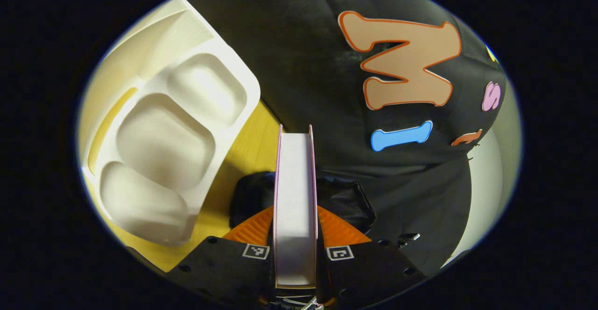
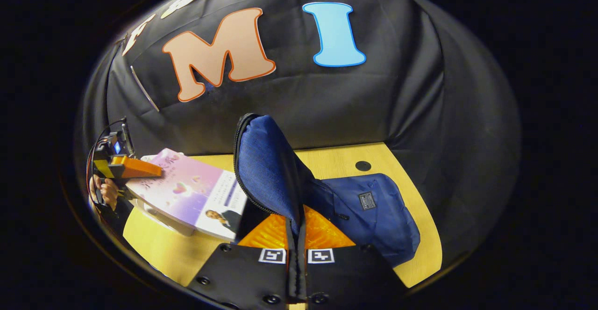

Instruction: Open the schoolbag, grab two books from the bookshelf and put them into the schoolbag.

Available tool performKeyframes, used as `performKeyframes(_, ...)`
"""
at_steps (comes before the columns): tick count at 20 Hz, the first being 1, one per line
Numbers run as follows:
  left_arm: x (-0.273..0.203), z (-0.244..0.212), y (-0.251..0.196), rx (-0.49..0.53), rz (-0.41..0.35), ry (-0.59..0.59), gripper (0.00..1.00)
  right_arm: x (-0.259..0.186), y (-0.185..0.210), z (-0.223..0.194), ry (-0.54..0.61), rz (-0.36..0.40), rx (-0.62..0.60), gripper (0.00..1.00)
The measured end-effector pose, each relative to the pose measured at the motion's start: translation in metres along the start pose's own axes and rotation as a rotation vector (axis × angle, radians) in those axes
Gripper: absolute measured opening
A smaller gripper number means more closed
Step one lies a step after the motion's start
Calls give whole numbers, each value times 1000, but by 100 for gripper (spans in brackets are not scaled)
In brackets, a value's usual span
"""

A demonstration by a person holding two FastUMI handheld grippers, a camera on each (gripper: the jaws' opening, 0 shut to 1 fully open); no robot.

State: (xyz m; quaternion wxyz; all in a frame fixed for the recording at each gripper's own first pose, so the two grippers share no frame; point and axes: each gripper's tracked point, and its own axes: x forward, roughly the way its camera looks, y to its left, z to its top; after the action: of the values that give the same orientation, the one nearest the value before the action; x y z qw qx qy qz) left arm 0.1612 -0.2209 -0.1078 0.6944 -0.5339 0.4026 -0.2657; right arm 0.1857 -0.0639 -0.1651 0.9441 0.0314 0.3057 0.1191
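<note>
1. So, your left gripper (image 1: 295,240) has its two fingers squeezed on a book (image 1: 294,207). You look at the book edge-on, with its white pages standing straight up between the fingers.
2. Just to the left of those fingers lies a white tray (image 1: 168,146) with three dips in it, on the yellow table (image 1: 250,148). A dark thing sits right behind the fingers, but you cannot tell what it is.
3. Your right gripper (image 2: 296,258) has its fingers clamped on the flap (image 2: 268,169) of the blue schoolbag (image 2: 373,216). The flap is lifted up high from between the fingers, and its zipper runs along the edge.
4. The rest of the schoolbag lies on the table just to the right of those fingers.
5. In the right gripper view, the book (image 2: 191,193) with its pink and purple cover is to the left of the fingers, with its near end right by the flap. The left gripper (image 2: 128,167) holds it at its far end, and a hand (image 2: 108,192) holds that gripper.
6. How far are you? The bag looks open, so that part seems done. One book is picked up and close to the bag, but it is not inside yet.
7. What is left, as far as you can judge: slide this book in under the flap, then get a second book and put it in too.
</note>
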Motion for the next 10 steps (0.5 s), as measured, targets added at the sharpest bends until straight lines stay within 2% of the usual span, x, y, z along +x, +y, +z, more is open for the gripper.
performKeyframes(2,22,-11,-2,9,-1,23,30,-2,0,0,-7,1,8,0)
performKeyframes(10,99,-54,6,-27,8,78,31,-10,2,1,-23,25,-16,0)
